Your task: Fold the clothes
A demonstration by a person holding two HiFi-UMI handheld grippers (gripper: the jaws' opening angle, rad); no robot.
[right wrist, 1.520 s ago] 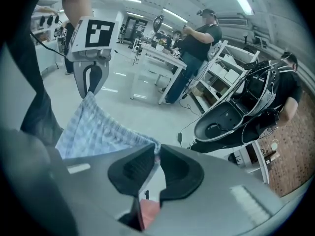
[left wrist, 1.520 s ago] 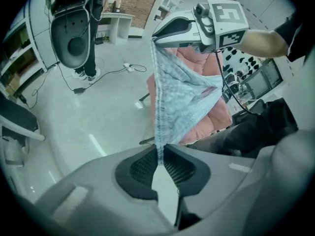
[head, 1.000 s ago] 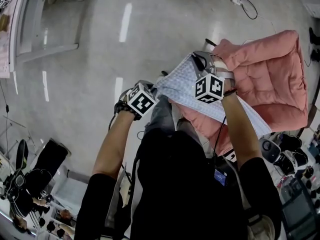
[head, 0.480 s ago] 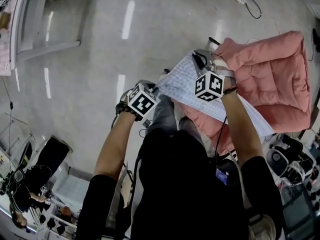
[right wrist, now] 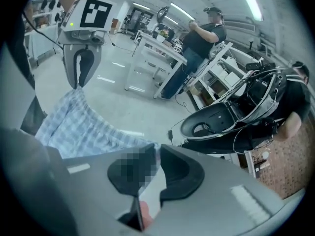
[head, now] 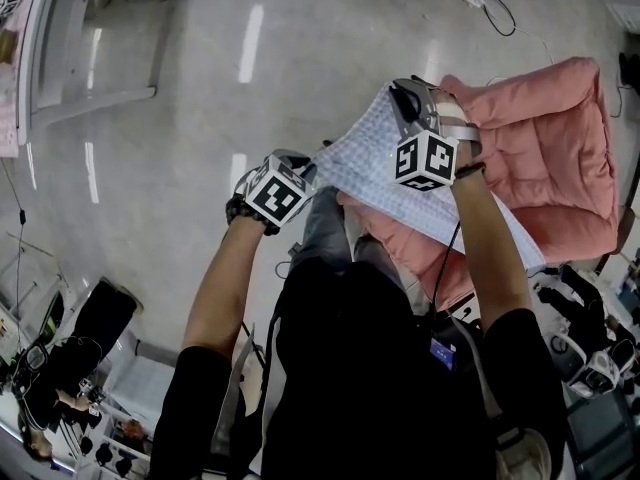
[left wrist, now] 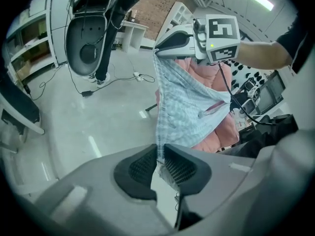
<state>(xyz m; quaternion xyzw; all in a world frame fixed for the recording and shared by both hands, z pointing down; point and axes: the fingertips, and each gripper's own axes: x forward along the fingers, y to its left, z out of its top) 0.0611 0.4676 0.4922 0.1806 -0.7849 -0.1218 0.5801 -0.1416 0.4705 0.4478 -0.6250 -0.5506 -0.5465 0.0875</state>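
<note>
In the head view the blue checked garment (head: 365, 163) hangs stretched in the air at upper centre, partly over the pink padded chair (head: 545, 153) at right, but I can't see either pair of jaws there. The left gripper view settles it: my left gripper (left wrist: 160, 163) is pinched almost closed on an edge of the cloth. My right gripper (right wrist: 156, 167) likewise clamps a corner, though a mosaic patch covers its left pad. Part of the garment runs behind my right forearm (head: 485, 238).
</note>
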